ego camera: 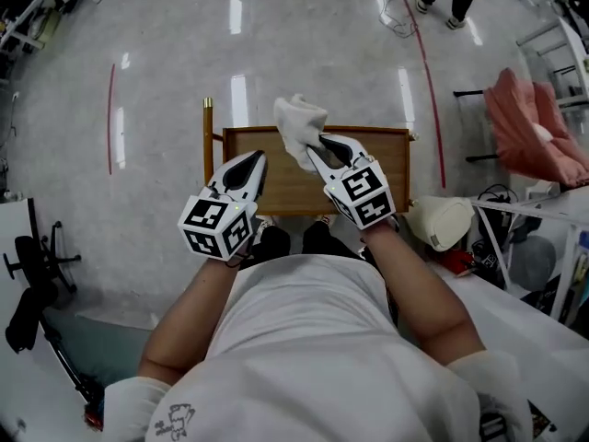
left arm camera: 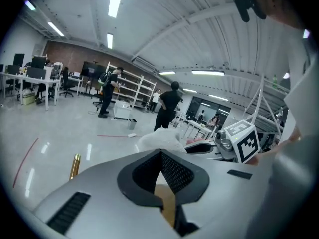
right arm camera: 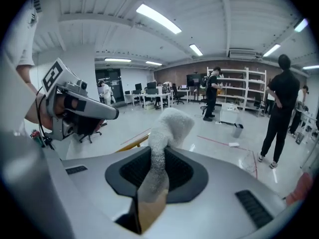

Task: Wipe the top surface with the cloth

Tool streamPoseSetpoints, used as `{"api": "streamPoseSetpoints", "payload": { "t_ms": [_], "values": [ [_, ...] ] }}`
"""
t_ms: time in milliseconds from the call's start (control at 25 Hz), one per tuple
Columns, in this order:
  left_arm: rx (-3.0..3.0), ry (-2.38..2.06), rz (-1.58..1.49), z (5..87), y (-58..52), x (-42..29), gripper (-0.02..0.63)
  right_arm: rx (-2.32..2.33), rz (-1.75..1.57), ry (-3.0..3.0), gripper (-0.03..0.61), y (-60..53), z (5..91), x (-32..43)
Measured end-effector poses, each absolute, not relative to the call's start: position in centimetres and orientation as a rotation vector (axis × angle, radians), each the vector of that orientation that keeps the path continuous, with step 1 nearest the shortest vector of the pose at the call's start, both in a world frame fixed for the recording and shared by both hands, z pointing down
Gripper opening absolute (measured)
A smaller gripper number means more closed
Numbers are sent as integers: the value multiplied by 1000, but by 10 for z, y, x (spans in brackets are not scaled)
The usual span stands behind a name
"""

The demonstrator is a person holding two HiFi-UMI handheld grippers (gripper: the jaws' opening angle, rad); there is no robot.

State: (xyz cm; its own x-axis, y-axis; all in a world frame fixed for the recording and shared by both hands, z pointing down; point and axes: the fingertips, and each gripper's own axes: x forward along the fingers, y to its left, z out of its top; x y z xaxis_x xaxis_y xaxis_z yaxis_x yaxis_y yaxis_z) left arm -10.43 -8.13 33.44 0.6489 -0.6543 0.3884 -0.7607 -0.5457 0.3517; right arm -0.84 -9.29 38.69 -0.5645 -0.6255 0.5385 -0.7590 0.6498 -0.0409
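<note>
The cloth (ego camera: pixel 296 122) is being pinched by the right tongs (ego camera: pixel 319 144). A strip of it is being squeezed between the jaws, while a loose white bunch is standing up past their tips. In the head view it is being held over the far half of the wooden counter (ego camera: pixel 391 168), and it appears to be clear of the top rather than resting on it. The left tongs (ego camera: pixel 255 161) are being held pressed together on nothing, just beside the right ones and over the near left part of the counter.

The step in hand is judged to be the bringing of the cloth to the surface; no wiping contact is being made yet. The next move calls for the right tongs to be tipped downward and lowered until the loose bunch, not the hard jaw tips, is pressed on the wood. Strokes are then needed from one edge to the other. A firm pinch will be needed, since drag on the wood could pull the cloth free.
</note>
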Motion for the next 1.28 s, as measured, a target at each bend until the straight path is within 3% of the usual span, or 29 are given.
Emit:
{"api": "streamPoseSetpoints", "payload": {
  "t_ms": [480, 760, 1280],
  "values": [
    [2639, -1124, 88, 208, -67, -42, 8, 1277, 165, -2582, 84, -64, 230, 77],
    [2717, -1139, 51, 188, -68, -5, 8, 1358, 150, -2632, 84, -51, 210, 103],
    [2725, -1151, 33, 178, -89, 2, 8, 1361, 112, -2674, 84, -70, 193, 101]
  ]
}}
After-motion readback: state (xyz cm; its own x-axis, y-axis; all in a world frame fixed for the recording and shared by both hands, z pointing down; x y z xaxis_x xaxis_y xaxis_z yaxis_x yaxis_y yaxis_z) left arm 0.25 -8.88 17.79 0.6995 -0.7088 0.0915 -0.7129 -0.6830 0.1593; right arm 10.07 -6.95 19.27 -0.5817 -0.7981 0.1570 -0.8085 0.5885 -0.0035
